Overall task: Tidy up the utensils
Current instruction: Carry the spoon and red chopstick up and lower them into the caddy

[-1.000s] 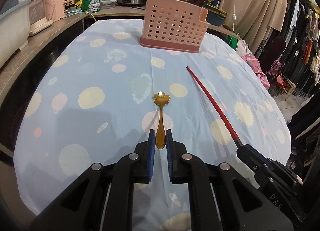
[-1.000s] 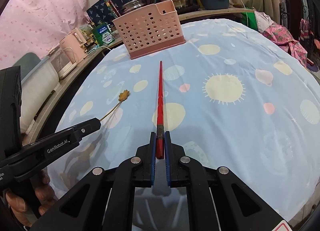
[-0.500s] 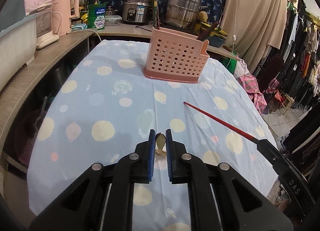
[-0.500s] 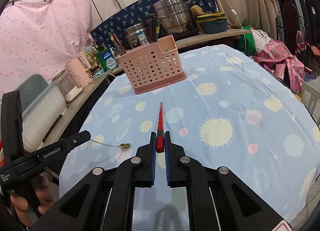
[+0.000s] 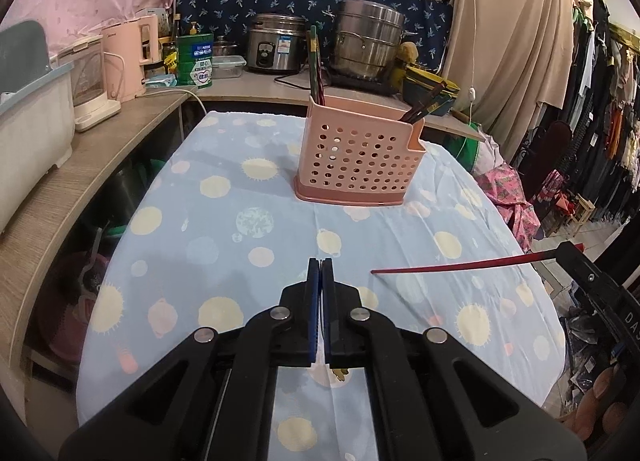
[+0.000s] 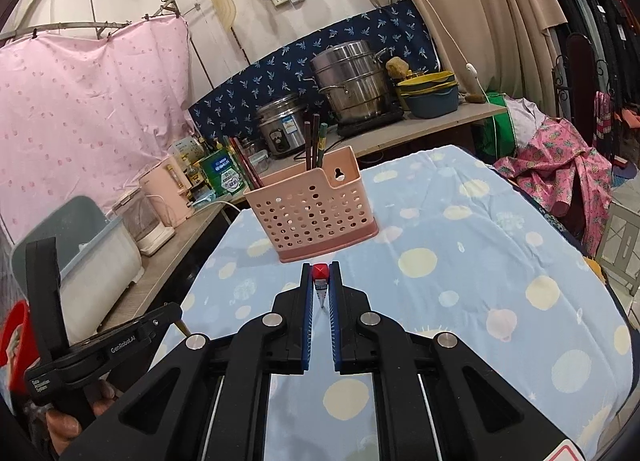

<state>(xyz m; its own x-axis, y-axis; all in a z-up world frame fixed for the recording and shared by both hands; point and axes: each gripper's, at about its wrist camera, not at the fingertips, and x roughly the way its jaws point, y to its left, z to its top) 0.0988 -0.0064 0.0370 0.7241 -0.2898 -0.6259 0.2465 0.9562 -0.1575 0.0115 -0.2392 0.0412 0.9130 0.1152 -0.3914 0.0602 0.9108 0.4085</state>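
A: State the left tool (image 5: 321, 261) and its load.

B: Its jaws are almost together on a thin gold spoon (image 5: 341, 373). Only a small gold end shows below the tool, above the near edge of the table (image 5: 168, 245). In the right view, a short gold tip (image 6: 183, 328) projects from that tool. The spoon is probably light, stiff and smooth, so it may pivot in the pads; hold it by the handle.

A: The right tool (image 6: 321, 273)?

B: It is narrowed on the red chopstick (image 5: 456, 264), gripped near its red square end (image 6: 320, 271). The stick is slender, tapering and lifted off the cloth. It is likely rigid, light and prone to swing.

A: Destination?

B: The perforated pink holder (image 5: 360, 157) near the table's far edge, already containing dark chopsticks (image 6: 314, 145).
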